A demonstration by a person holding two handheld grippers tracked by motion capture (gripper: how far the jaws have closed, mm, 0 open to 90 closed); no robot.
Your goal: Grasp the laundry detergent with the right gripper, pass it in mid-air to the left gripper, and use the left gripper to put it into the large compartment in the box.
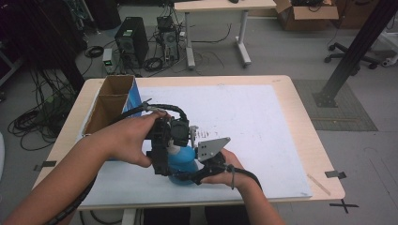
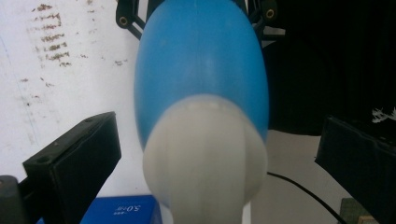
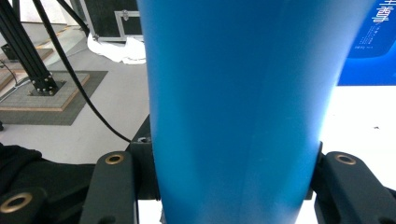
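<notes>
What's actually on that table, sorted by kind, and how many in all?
Blue bottle with white cap: 1
Open cardboard box with blue side: 1
White mat: 1
Hand-held grippers, left gripper and right gripper: 2
Total: 5

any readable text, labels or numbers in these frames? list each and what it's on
"50" followed by small blurred characters, printed white and seen upside down, on the blue box at the bottom of the left gripper view.
White characters on the blue box, top right of the right gripper view: cut off at the frame edge, the smaller lines under them too small to read.
Blue bottle: no print visible.
</notes>
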